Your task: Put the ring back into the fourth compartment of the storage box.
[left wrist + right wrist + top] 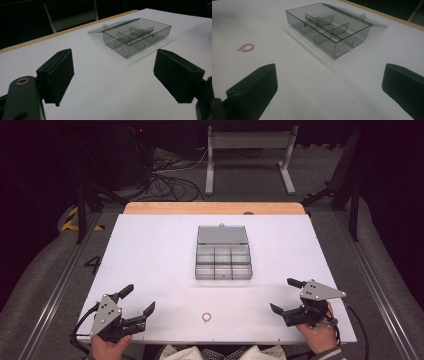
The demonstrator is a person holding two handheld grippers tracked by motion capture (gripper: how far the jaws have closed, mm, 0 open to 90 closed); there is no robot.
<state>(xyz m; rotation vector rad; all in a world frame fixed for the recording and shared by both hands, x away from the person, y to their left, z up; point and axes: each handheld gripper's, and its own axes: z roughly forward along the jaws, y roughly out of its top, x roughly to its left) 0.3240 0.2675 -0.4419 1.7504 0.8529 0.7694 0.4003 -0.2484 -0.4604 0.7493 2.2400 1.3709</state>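
Observation:
A clear grey compartment box (223, 259) stands open mid-table, its lid (222, 234) lying back flat behind it; the compartments look empty. The box (136, 36) lies ahead in the left gripper view, and the box (329, 27) lies ahead in the right gripper view too. A small pink bead ring (207, 317) lies near the front edge, and the ring (245, 47) sits left of the box in the right gripper view. My left gripper (139, 300) rests open at the front left. At the front right, my right gripper (286, 295) is open with nothing between its jaws.
The white table top (150, 250) has a wooden strip (215, 208) along its far edge. Beyond it stand a metal frame (248, 155) and cables (165, 182) on the floor. Metal rails (60, 285) run along both sides of the table.

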